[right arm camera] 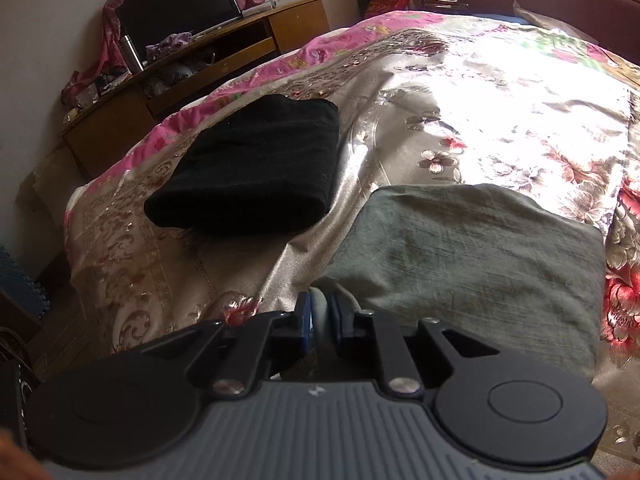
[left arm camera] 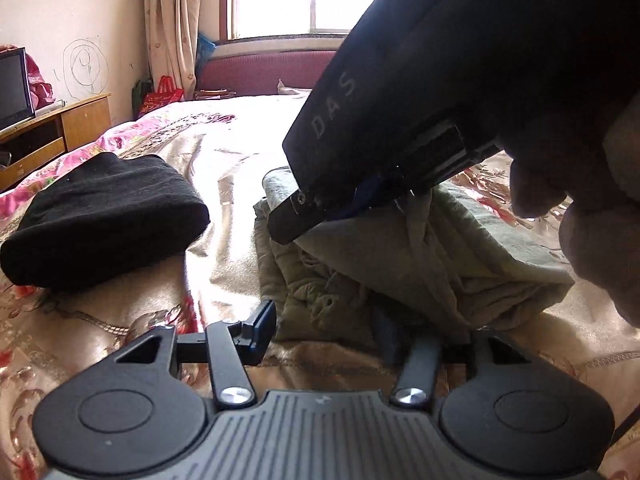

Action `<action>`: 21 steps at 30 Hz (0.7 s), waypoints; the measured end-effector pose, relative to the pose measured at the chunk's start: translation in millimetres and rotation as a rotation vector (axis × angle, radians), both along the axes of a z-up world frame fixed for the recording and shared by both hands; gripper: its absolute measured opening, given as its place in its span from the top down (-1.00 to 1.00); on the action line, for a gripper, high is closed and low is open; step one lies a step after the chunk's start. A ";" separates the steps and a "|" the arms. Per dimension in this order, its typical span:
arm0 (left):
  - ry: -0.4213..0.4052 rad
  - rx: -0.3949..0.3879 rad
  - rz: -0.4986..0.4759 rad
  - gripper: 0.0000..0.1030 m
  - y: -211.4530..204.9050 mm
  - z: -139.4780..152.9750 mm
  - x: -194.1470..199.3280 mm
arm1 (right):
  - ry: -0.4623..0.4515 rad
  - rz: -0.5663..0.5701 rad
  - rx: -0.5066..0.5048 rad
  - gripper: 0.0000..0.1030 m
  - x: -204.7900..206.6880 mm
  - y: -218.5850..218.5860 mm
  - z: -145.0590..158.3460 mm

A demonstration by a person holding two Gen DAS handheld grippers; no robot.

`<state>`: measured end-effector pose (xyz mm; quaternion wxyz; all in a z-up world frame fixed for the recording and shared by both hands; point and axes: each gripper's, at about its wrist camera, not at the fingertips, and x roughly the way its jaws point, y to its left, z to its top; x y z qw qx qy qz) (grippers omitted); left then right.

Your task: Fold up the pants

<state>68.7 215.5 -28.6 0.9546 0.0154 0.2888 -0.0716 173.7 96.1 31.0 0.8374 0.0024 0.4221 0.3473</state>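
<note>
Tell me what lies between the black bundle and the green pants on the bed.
Nothing but bare floral bedspread separates the black bundle from the green pants; the right wrist view shows it best.

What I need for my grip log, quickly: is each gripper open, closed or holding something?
Left gripper: jaws open, green pants between them, not clamped.
Right gripper: jaws nearly closed, pinching a pants fold.

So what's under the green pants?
Under the green pants you can see the shiny flowered bedspread poking out all around. The part right beneath them is covered. The black folded pants lie beside them, not under.
</note>
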 end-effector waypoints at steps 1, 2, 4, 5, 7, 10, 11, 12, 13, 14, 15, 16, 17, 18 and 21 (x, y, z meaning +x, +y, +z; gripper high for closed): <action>0.006 0.009 0.002 -0.31 2.4 0.9 -4.7 | 0.021 0.021 0.027 0.62 -5.6 -2.6 1.9; 0.010 0.016 0.003 -0.31 4.7 1.7 -9.6 | 0.021 0.021 0.027 0.54 -5.6 -2.6 1.9; 0.016 0.027 0.003 -0.31 8.8 4.0 -17.5 | -0.010 0.000 0.057 0.54 -15.8 -14.7 10.3; 0.017 0.035 0.007 -0.31 10.7 6.4 -21.4 | -0.015 -0.017 0.082 0.54 -17.8 -22.7 13.9; 0.010 0.061 0.010 -0.31 12.8 12.2 -28.2 | -0.020 -0.036 0.100 0.54 -19.5 -30.9 16.5; -0.015 0.104 0.007 -0.31 13.5 24.2 -35.0 | -0.098 -0.102 0.090 0.54 -26.5 -55.4 24.0; -0.029 0.109 0.006 -0.31 13.5 29.4 -36.3 | -0.151 -0.127 0.048 0.49 -29.8 -60.8 25.2; -0.042 0.110 0.004 -0.31 13.2 33.9 -37.1 | -0.182 -0.137 0.007 0.49 -31.3 -63.5 23.8; -0.063 0.109 0.002 -0.31 13.0 41.2 -37.1 | -0.189 -0.139 -0.016 0.49 -30.6 -64.9 20.7; -0.078 0.109 0.004 -0.31 13.2 46.3 -35.7 | -0.160 -0.137 -0.018 0.49 -26.4 -63.4 9.9; -0.087 0.113 0.010 -0.31 13.0 50.5 -33.0 | -0.136 -0.135 -0.008 0.49 -24.5 -60.7 5.0; -0.093 0.118 0.018 -0.31 13.0 53.9 -30.1 | -0.110 -0.127 0.011 0.49 -23.2 -57.3 0.4; -0.095 0.127 0.024 -0.31 12.9 56.0 -27.2 | -0.079 -0.107 0.044 0.49 -23.5 -52.2 -5.8; -0.095 0.140 0.031 -0.31 13.5 57.3 -25.6 | -0.063 -0.097 0.062 0.49 -23.3 -48.3 -8.9; -0.079 0.163 0.050 -0.31 18.5 59.1 -23.1 | 0.032 -0.067 0.156 0.31 -19.2 -39.3 -22.3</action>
